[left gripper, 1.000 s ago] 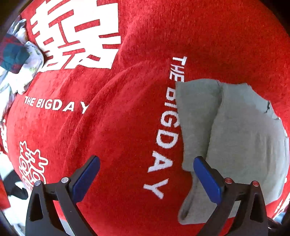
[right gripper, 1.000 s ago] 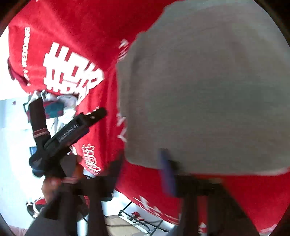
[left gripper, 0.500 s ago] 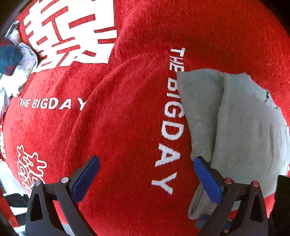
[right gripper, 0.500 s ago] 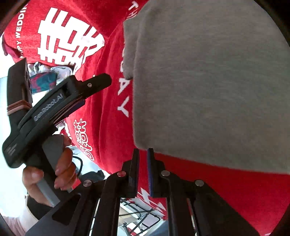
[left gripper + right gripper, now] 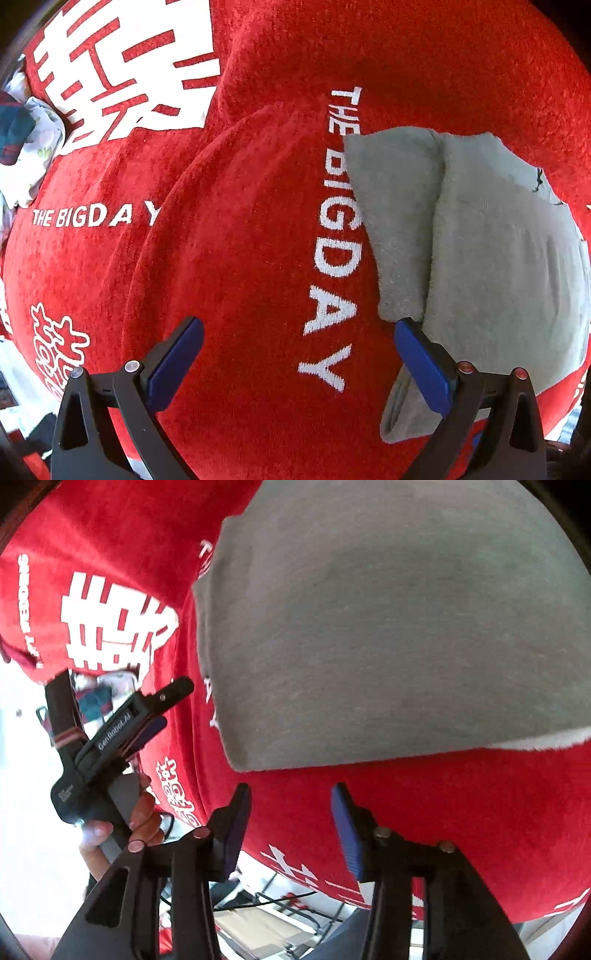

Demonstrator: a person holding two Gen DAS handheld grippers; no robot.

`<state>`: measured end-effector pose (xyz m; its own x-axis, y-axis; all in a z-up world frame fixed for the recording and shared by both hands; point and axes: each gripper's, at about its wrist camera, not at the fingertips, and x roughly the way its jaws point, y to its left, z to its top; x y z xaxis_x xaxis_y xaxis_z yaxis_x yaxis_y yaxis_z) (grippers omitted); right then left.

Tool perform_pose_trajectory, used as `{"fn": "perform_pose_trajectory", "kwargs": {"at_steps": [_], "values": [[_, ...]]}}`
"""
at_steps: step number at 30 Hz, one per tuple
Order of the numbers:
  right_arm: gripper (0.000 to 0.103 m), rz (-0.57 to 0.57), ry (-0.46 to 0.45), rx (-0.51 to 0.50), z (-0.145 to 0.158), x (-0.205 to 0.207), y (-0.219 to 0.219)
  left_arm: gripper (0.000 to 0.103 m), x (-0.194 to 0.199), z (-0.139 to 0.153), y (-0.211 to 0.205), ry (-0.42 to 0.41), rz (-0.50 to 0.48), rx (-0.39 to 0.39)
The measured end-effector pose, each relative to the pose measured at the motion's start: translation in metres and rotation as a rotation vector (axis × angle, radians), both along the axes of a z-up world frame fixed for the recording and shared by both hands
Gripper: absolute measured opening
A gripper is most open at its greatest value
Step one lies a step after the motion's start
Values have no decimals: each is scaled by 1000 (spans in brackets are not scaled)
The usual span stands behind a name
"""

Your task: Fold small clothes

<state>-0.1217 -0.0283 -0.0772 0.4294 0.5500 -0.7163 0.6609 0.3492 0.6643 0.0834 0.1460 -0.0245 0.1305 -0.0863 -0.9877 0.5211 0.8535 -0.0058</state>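
The grey garment (image 5: pixel 480 258) lies folded on the red cloth (image 5: pixel 240 240), partly covering its white lettering. The left gripper (image 5: pixel 295 354) hangs above the cloth, fingers spread wide, pinching nothing. The right gripper (image 5: pixel 291 827) has just been opening; its fingers stand apart, empty, just short of the garment's near edge.

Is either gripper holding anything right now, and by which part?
Nothing is held. The left gripper and right gripper are both open, clear of the grey garment.
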Motion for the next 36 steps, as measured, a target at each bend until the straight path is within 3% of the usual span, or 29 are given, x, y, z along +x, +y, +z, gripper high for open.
{"fn": "perform_pose_trajectory", "kwargs": {"at_steps": [12, 26, 32, 36], "values": [[51, -286, -47, 164, -29, -16, -12, 103, 0, -5, -9, 16, -22, 10], [57, -340, -66, 187, -32, -21, -6, 103, 2, -14, -11, 49, -23, 7], [57, -387, -81, 180, -34, -25, -8, 103, 7, -27, -16, 198, 35, -110], [61, -424, -102, 180, -36, -16, -11, 103, 4, -25, -25, 236, 59, -167]]}}
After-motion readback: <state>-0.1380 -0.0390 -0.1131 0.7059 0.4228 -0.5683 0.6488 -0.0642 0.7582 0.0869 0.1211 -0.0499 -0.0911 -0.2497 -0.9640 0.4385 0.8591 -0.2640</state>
